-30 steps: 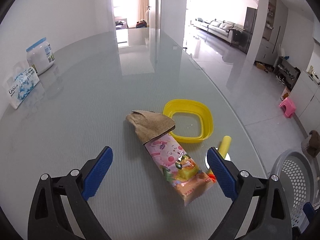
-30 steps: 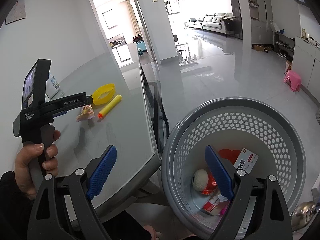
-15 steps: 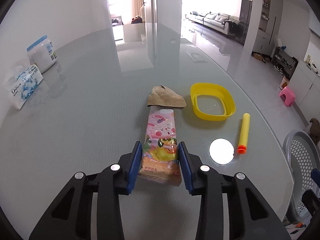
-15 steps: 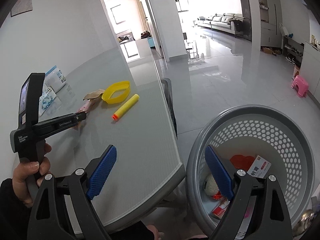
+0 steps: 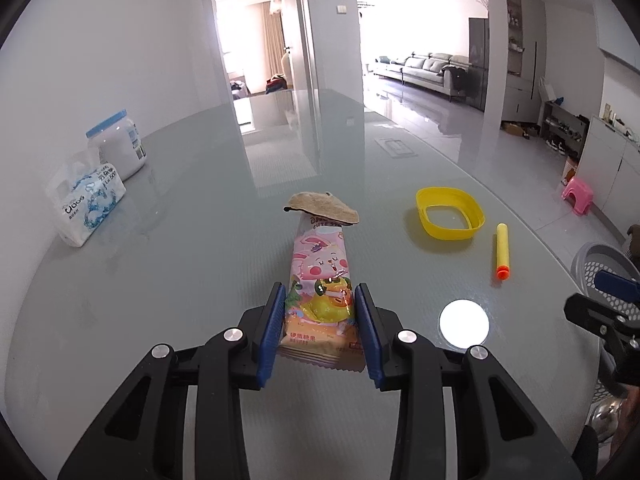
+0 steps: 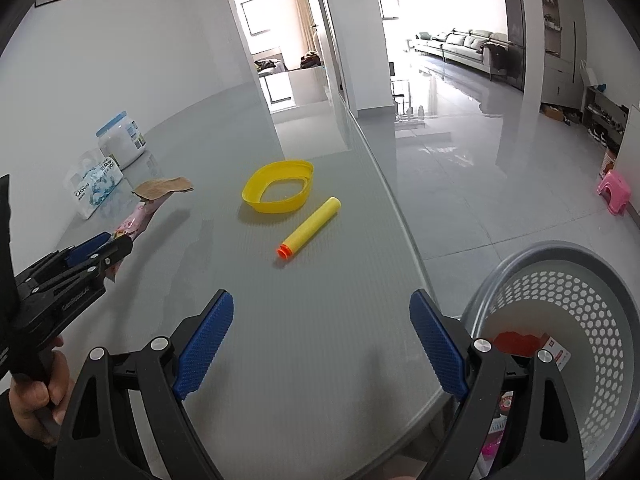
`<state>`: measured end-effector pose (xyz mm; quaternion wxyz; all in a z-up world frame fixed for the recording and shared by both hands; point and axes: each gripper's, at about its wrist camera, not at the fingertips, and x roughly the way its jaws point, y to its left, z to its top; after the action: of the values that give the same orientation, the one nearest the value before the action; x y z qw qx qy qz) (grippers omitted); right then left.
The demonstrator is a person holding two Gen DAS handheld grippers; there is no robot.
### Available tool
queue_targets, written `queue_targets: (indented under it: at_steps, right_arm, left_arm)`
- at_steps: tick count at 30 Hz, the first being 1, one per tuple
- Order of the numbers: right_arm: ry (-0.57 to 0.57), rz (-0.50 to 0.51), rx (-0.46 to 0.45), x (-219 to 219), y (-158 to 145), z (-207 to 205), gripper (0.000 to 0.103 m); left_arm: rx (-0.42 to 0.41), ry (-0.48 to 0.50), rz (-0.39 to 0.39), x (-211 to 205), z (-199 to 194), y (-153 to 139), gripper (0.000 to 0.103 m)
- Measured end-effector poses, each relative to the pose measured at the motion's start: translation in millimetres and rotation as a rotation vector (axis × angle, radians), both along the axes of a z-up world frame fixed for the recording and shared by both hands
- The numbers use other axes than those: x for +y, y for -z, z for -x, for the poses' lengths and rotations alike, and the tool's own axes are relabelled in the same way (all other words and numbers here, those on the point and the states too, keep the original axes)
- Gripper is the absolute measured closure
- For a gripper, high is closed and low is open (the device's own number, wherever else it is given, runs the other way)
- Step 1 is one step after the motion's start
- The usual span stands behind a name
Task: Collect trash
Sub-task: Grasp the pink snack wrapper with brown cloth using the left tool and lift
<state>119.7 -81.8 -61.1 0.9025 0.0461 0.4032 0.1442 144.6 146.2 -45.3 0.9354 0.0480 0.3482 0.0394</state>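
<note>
The left gripper (image 5: 320, 320) has its jaws clamped on the pink snack wrapper (image 5: 320, 276), whose near end lies on the surface (image 5: 180, 240). Lift gently so the brown scrap (image 5: 322, 209) on its far end stays put, then carry it to the grey basket (image 6: 560, 320). The right gripper (image 6: 320, 340) has its jaws wide and empty.

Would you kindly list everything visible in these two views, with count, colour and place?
snack packet: 1, pink, table centre, clamped at its near end
brown scrap: 1, tan, on packet's far end
yellow ring: 1, table right
foam dart: 1, yellow, orange tip, beside ring
tissue pack: 1, white-blue, table left
jar: 1, white, blue lid, behind tissues
basket: 1, grey, floor right, holding trash
stool: 1, pink, floor
table: 1, grey glass
left tool: shut on packet
right tool: open, above table edge
</note>
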Motion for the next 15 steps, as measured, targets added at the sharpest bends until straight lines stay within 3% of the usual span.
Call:
queue_targets:
  at_steps: [4,8,12,13,14,15]
  right_arm:
    - [0.000,0.019,0.017,12.9,4.6,-11.5,0.017]
    - [-0.010,0.029,0.022,22.5,5.7,-16.7,0.017]
    - [-0.010,0.047,0.027,28.6,7.9,-21.2,0.017]
    - [-0.007,0.048,0.029,30.5,8.4,-22.8,0.017]
    - [-0.005,0.045,0.033,32.4,9.2,-25.5,0.017]
    - [-0.005,0.040,0.034,33.4,9.2,-27.2,0.017]
  left_arm:
    - [-0.050,0.021,-0.122,-8.6,10.8,-0.1,0.068]
    - [0.008,0.047,-0.098,-1.1,6.8,7.8,0.068]
    - [0.093,0.056,0.011,15.8,1.7,15.2,0.065]
    - [0.104,0.052,0.031,20.3,1.7,16.1,0.060]
    - [0.108,0.043,0.036,22.8,2.1,16.8,0.039]
    - [0.098,0.029,0.037,26.0,5.1,15.2,0.026]
